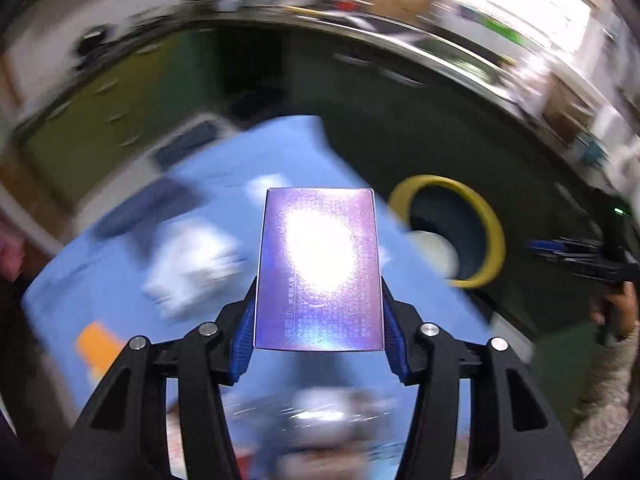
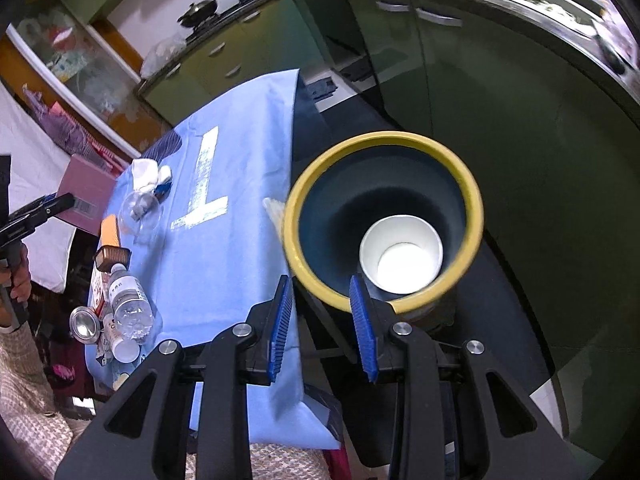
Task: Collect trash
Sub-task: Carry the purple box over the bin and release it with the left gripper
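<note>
My left gripper (image 1: 320, 300) is shut on a shiny purple box (image 1: 320, 256), its blue pads pressing both long sides, and it holds the box up above the blue-clothed table (image 1: 132, 320). The right wrist view shows the same box (image 2: 86, 192) at the far left. A yellow-rimmed dark bin (image 2: 384, 138) stands just off the table's right edge with a white paper cup (image 2: 400, 260) inside. My right gripper (image 2: 320, 280) hovers over the bin's near rim, open, with nothing between its pads. The bin (image 1: 440, 180) lies to the box's right.
On the blue cloth (image 2: 224, 264) lie a clear water bottle (image 2: 130, 304), crumpled white tissue (image 2: 150, 172), an orange box (image 2: 110, 232), a clear plastic cup (image 2: 140, 208) and a metal can (image 2: 84, 322). Green cabinets (image 2: 440, 80) curve behind the bin.
</note>
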